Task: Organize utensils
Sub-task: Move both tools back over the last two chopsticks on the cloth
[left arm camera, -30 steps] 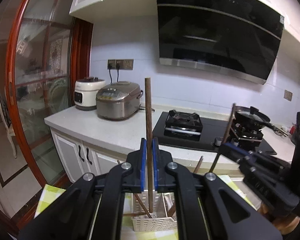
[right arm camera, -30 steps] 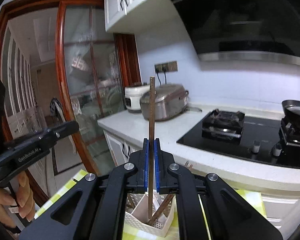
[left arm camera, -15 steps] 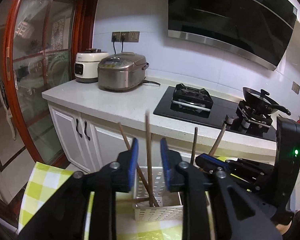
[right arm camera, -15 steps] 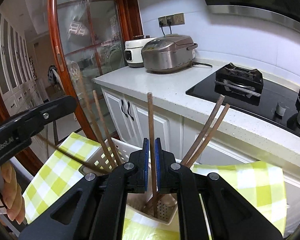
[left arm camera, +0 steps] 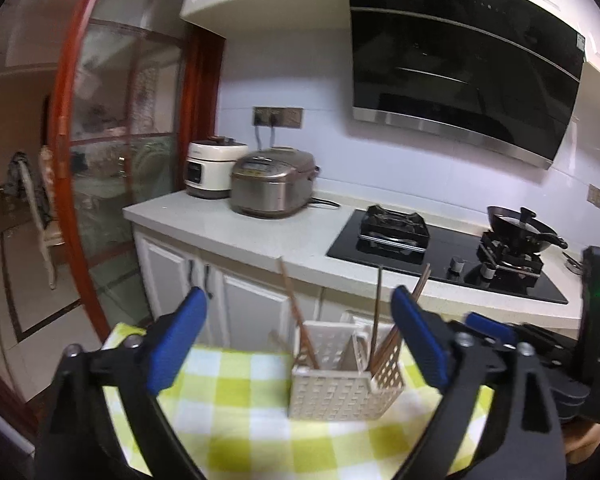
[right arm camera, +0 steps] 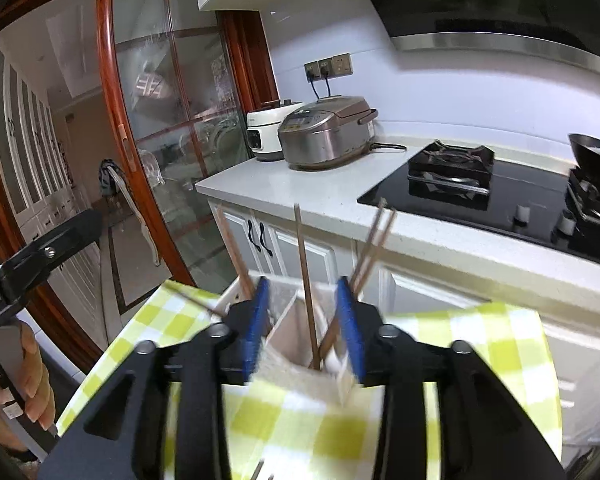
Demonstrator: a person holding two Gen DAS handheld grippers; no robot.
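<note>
Left gripper (left arm camera: pixel 296 322): fingers (left arm camera: pixel 178 334) spread wide, blue pads facing each other, nothing between them. It hangs above the tabletop (left arm camera: pixel 236 432), which is covered with a green-and-white checked cloth.

Centre of left wrist view: white perforated utensil basket (left arm camera: pixel 332 394) stands on the cloth, divided into compartments. One brown chopstick (left arm camera: pixel 298 314) leans left in the left compartment; several more chopsticks (left arm camera: pixel 384 346) stand or lean right in the right compartment. Exact count cannot be told.

Right of the basket in that view: right gripper (left arm camera: pixel 496 332), dark body with blue pads, close beside the basket.

Right wrist view: right gripper (right arm camera: pixel 304 320) has its fingers (right arm camera: pixel 350 322) parted, straddling the basket (right arm camera: pixel 288 316) from above. One upright chopstick (right arm camera: pixel 306 276) rises in the gap between the pads, touching neither as far as can be seen. Image is motion-blurred near the basket, so contact is uncertain. Two further sticks (right arm camera: pixel 374 242) lean right behind the right pad.

Background: counter with rice cooker (right arm camera: pixel 326 134), black hob (right arm camera: pixel 496 200).
</note>
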